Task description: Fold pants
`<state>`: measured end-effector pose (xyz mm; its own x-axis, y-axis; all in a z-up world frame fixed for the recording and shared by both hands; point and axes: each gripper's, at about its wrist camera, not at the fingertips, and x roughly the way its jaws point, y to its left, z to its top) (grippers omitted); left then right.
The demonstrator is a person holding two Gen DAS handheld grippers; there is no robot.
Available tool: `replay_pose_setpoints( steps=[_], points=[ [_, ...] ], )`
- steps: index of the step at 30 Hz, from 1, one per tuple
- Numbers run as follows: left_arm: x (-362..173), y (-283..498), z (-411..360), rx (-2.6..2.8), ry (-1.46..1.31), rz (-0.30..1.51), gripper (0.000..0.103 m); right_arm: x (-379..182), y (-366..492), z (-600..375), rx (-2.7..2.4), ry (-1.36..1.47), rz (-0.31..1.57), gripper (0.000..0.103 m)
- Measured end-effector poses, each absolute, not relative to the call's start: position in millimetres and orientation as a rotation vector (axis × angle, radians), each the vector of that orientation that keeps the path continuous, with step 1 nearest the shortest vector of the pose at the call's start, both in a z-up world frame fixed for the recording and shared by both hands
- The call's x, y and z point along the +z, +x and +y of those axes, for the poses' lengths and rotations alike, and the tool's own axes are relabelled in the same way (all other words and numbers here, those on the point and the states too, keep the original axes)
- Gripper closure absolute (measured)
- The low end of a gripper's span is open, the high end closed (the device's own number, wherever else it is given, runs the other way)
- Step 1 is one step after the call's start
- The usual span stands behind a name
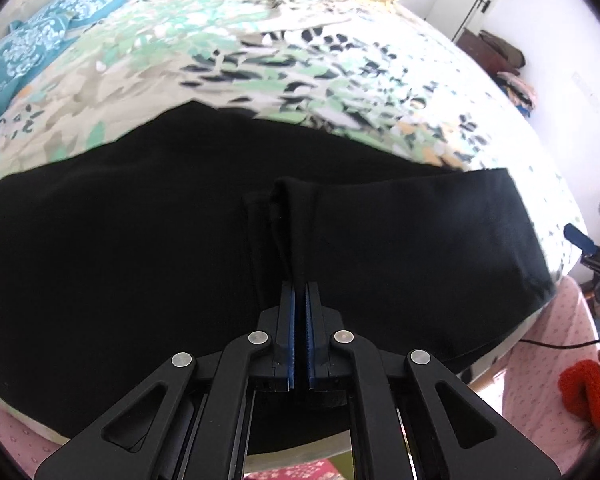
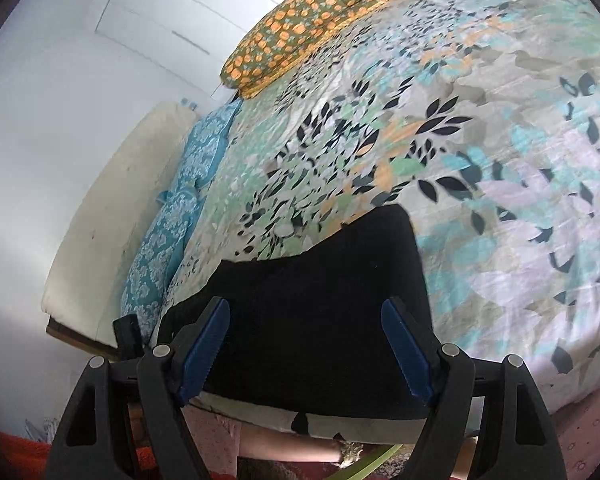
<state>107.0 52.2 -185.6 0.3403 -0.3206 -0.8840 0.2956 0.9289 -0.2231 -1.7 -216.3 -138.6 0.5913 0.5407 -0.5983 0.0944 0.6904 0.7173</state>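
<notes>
left gripper [image 1: 300, 292] clenched on pants [image 1: 140, 240] ridge between jaws | right gripper [image 2: 306, 344] released over hem | soft, limp; edges best gripped

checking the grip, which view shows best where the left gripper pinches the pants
The left wrist view: the left gripper is shut on a raised fold of the black pants. The right wrist view shows only the pants' far end, no pinch.

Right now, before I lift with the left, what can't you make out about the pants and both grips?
- Left wrist view: the black pants read as one dark mass; how many layers the shut left gripper pinches is unclear.
- Left wrist view: the waistband end is cut off by the left edge.
- Right wrist view: the open right gripper and the frame hide the pants' near edge; contact with the cloth is unclear.
</notes>
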Motion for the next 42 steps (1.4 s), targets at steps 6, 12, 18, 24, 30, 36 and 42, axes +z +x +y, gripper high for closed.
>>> replay_pose_setpoints(
  steps=[6, 12, 18, 24, 30, 36, 42],
  points=[
    [-188, 104, 48, -0.395, 0.036, 1.147, 0.094, -190, 19, -189, 0.291, 0.807, 1.183, 0.024],
    [-181, 104, 60, -0.388, -0.032, 1.116, 0.071, -146, 53, -213, 0.327, 0.803, 1.036, 0.024],
    [-171, 104, 73, -0.336, -0.057, 1.086, 0.058, -195, 111, -227, 0.272, 0.753, 1.204, 0.024],
    [-145, 95, 89, -0.300, -0.093, 1.005, 0.049, -155, 83, -230, 0.335, 0.768, 1.093, 0.024],
    [-144, 96, 61, -0.427, -0.092, 1.002, 0.047, -156, 34, -216, 0.399, 0.855, 1.230, 0.020],
    [-187, 98, 36, -0.410, 0.029, 1.133, 0.047, -199, 7, -215, 0.304, 0.912, 1.303, 0.021],
    [-182, 96, 54, -0.372, -0.043, 1.114, 0.046, -143, 13, -205, 0.288, 0.678, 1.133, 0.021]
  ],
)
